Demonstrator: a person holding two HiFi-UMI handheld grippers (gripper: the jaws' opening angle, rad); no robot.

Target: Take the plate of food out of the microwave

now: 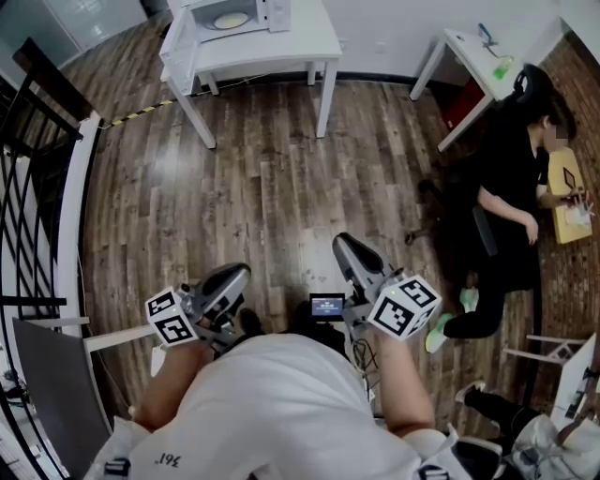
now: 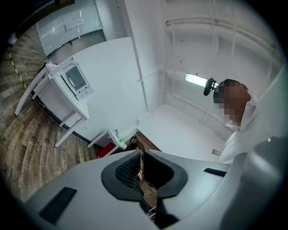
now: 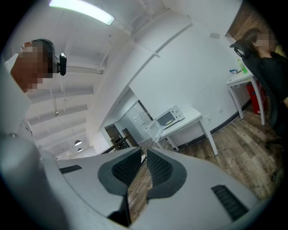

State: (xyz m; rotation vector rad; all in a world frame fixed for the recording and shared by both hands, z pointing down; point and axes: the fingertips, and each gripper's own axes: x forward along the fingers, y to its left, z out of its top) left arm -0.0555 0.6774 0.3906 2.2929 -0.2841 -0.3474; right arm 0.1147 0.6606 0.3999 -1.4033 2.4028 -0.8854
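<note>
The white microwave [image 1: 234,16] stands on a white table [image 1: 291,49] at the far end of the room, its door [image 1: 182,44] swung open to the left. Inside it lies the plate of food [image 1: 230,20], pale with a yellowish middle. The microwave also shows small in the left gripper view [image 2: 74,80] and in the right gripper view [image 3: 168,117]. Both grippers are held close to the person's body, several steps from the table. My left gripper [image 1: 239,272] [image 2: 141,152] is shut and empty. My right gripper [image 1: 342,242] [image 3: 145,150] has its jaws together with nothing between them.
Wood floor stretches between me and the table. A black railing [image 1: 28,187] and a grey panel [image 1: 52,394] run along the left. At the right a person in black [image 1: 511,187] sits by a second white table [image 1: 469,52]. Yellow-black tape [image 1: 136,114] lies by the table's leg.
</note>
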